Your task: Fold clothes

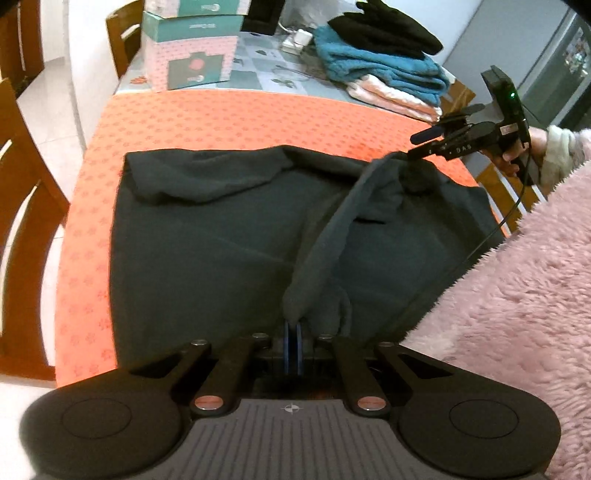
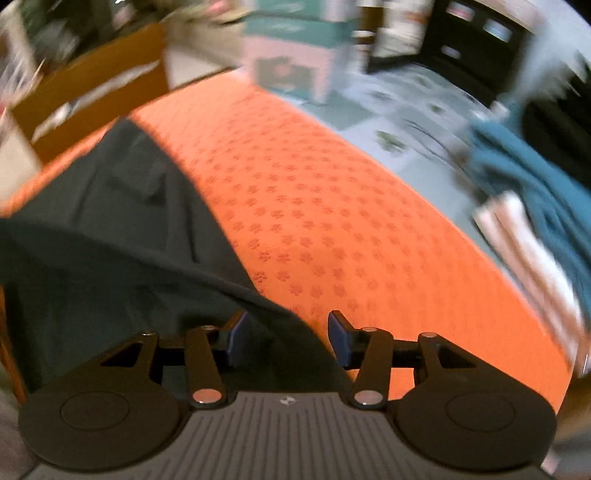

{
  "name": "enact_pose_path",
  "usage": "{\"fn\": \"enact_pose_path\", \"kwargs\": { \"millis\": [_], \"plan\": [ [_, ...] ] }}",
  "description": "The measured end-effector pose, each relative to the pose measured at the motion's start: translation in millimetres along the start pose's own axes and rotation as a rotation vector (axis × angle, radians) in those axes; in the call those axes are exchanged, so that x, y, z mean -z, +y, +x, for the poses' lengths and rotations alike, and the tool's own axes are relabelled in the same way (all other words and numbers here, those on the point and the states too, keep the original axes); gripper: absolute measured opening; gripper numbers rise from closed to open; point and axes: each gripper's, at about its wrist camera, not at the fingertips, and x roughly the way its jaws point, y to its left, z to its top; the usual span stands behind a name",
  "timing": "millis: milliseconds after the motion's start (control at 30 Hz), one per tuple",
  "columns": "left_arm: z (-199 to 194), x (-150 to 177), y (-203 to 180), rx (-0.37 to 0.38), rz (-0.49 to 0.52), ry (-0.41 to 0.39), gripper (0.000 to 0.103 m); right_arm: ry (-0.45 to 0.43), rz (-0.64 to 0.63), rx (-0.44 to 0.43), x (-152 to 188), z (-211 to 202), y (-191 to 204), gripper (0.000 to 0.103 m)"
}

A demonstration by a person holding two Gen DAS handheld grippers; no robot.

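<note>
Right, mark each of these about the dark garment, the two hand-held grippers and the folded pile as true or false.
1. The left hand-held gripper is shut on a fold of the dark grey fleece garment. True.
2. The right hand-held gripper is clamped shut. False: its jaws stand apart, with cloth between them.
3. The garment lies on an orange patterned tablecloth. True.
4. The folded pile at the far end has a pink fluffy item on top. False: the folded black item is on top, above the teal knitted item.
5. Pink and teal cardboard boxes stand at the table's far end. True.
</note>
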Motion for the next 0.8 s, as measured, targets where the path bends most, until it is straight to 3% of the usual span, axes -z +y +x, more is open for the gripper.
{"fn": "enact_pose_path", "kwargs": {
  "millis": [133,200,267,333,367,533,667,800],
  "plan": [
    [-2,0,0,-0.021,-0.009,-0.015,0.006,0.066,-0.127,-0.089,-24,22,0,0.053],
    [-2,-1,-1,-0.033,-0.009,-0.022,0.006,0.119,-0.133,-0.167,-29,31,1,0.047],
    [-5,-2,-4,-0.045,0.001,-0.037,0.007,0.154,-0.116,-0.22,-32,36,-1,0.01],
    [-8,-4,-3,-0.061,-0.003,-0.055,0.008,0.147,-0.095,-0.227,-30,33,-2,0.003],
    [-12,-4,-1,-0.067,-0.02,-0.075,0.009,0.125,-0.072,-0.208,-27,26,-5,0.003],
    [-23,-17,26,-0.123,-0.127,-0.167,0.044,-0.025,0.06,-0.087,-14,-20,-17,0.002],
    [-5,-39,41,-0.243,-0.09,-0.181,0.049,-0.139,0.173,0.077,2,-57,-26,0.002],
    [35,-61,53,-0.341,-0.031,-0.152,0.051,-0.194,0.297,0.245,22,-69,-41,0.002]
  ]
}}
